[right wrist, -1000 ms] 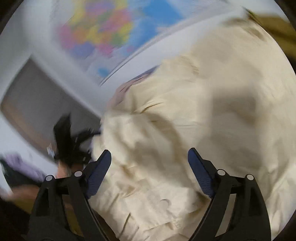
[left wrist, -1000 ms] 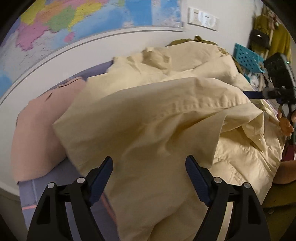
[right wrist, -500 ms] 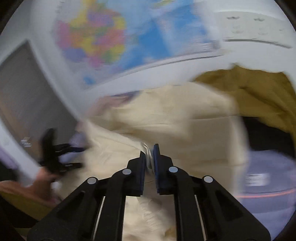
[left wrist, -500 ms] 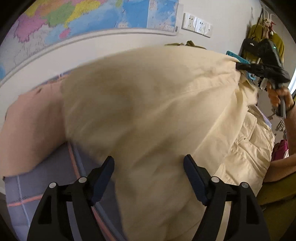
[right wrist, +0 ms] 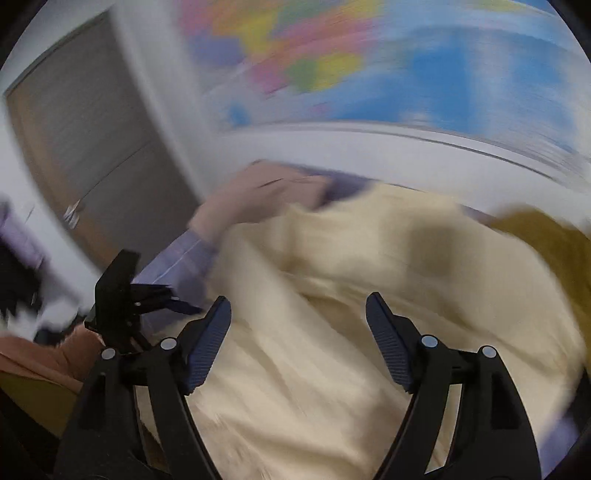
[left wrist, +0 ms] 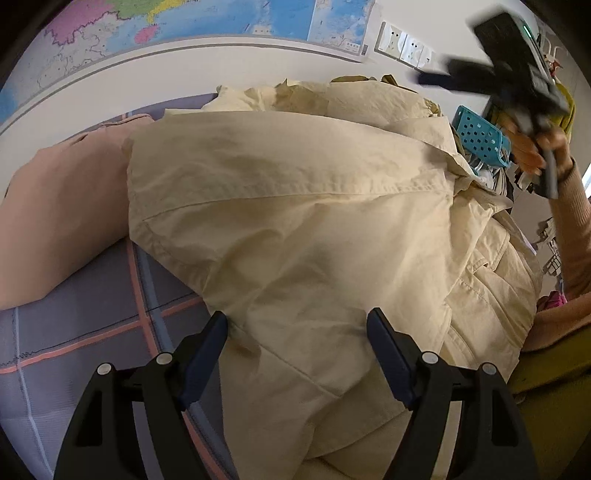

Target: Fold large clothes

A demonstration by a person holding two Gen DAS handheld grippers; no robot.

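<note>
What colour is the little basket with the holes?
Turquoise blue basket, clearest in the left wrist view.

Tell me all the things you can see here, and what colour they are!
jacket: one, cream, spread over the bed, a flap folded across its top
pink garment: one, pale pink, left of the jacket
bed sheet: one, lilac with pink lines, under the clothes
olive garment: one, mustard-olive, behind the jacket
map: one, many-coloured, on the wall
wall sockets: a white row, right of the map
basket: one, turquoise, far right
door: one, grey-brown, left wall
left hand-held gripper: black, blue pads, open over the jacket
right hand-held gripper: jaws opening, nothing between, raised
</note>
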